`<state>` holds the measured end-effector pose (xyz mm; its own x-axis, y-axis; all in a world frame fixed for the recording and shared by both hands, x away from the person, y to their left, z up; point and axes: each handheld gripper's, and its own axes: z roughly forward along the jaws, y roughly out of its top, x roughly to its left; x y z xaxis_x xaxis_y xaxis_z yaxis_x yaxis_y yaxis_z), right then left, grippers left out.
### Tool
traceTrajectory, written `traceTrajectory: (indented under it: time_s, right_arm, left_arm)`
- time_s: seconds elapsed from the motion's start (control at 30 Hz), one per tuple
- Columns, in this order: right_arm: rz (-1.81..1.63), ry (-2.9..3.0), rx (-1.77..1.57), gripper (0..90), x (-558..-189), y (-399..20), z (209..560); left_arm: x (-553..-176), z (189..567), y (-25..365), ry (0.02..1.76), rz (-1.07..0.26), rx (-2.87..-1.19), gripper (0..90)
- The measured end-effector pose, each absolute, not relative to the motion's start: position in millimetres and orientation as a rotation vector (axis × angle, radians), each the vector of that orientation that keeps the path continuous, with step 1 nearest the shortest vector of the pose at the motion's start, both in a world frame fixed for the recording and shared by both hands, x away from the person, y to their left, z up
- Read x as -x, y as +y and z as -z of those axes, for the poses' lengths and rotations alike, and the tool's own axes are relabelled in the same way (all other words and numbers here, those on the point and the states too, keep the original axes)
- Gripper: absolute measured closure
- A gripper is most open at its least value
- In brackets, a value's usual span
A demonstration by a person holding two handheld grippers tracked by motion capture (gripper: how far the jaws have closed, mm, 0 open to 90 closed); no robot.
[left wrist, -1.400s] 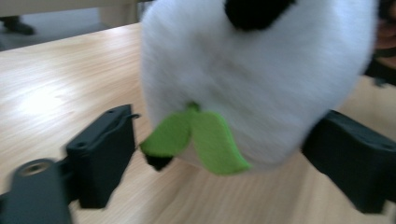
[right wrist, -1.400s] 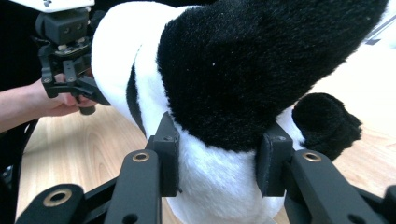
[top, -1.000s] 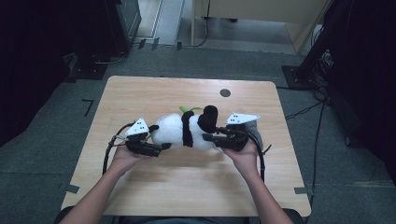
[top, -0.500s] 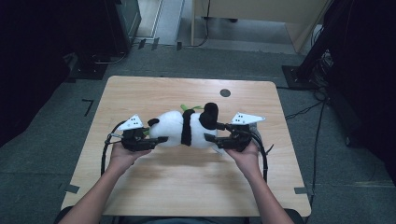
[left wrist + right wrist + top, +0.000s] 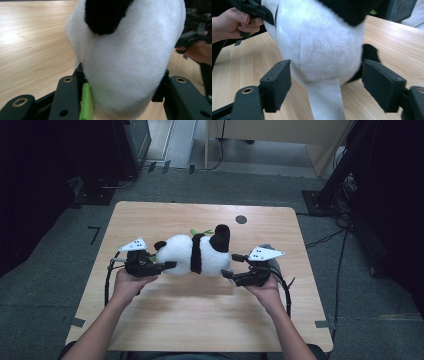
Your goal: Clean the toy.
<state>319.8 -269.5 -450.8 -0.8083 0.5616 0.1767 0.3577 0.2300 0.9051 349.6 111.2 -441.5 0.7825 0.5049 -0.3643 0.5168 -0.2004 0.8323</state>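
Plush toy: a panda [image 5: 192, 254] is seen lying mid-frame on the worktop [image 5: 200, 310].
Left tongs [image 5: 167, 265]: clamped on one end of the panda.
Right tongs [image 5: 231, 265]: just opened, pads clear of the fur.
Progress: a handover to the left is judged nearly done; carrying remains.

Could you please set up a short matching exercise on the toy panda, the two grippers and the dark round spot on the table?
Things:
1. left gripper
2. right gripper
3. toy panda
4. dark round spot

States or places:
A. lying on its side between both grippers
B. jaws pressed on the panda's white end
C. on the table's far side, beyond the panda
D. jaws just opened, pads apart from the plush

Pairs: 1-B, 2-D, 3-A, 4-C
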Motion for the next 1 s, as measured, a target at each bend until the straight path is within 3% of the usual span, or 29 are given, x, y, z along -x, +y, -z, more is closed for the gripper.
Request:
traceTrajectory:
  time_s: [0.1,0.2,0.23,0.27,0.33,0.37,0.57,0.73,0.83,1.0]
  right_arm:
    - [-1.600,2.311,-0.854,13.1,-318.4,-259.5,454.0]
    - [-1.580,2.311,-0.872,14.0,-318.9,-258.0,455.8]
    - [-1.579,2.317,-0.878,16.5,-319.1,-257.7,456.3]
    - [-1.564,2.323,-0.883,27.7,-319.3,-257.4,455.8]
    - [-1.553,2.328,-0.895,32.5,-319.0,-257.1,454.7]
    - [-1.558,2.348,-0.938,43.6,-320.1,-258.4,452.2]
    - [-1.592,2.355,-1.025,50.6,-321.5,-262.2,448.1]
    - [-1.598,2.382,-1.106,53.2,-323.3,-260.3,444.7]
    - [-1.592,2.393,-1.145,54.0,-324.7,-262.7,442.5]
    - [-1.610,2.364,-1.195,54.5,-325.7,-274.4,440.7]
  left_arm:
    - [-346.9,443.1,102.7,0.766,0.034,-1.852,49.9]
    - [-347.3,443.8,101.7,0.774,0.043,-1.850,49.9]
    - [-347.2,444.5,101.4,0.773,0.049,-1.849,49.9]
    - [-346.4,445.4,100.7,0.772,0.042,-1.848,49.6]
    - [-345.7,446.8,99.4,0.771,0.029,-1.856,49.1]
    - [-345.4,447.1,98.8,0.772,0.018,-1.857,44.2]
    - [-346.9,449.0,100.0,0.742,-0.051,-1.850,19.4]
    - [-348.3,450.8,106.7,0.728,-0.043,-1.877,17.8]
    - [-344.9,450.3,111.9,0.695,-0.113,-1.909,17.6]
    - [-341.2,456.9,123.4,0.681,-0.157,-1.928,22.3]
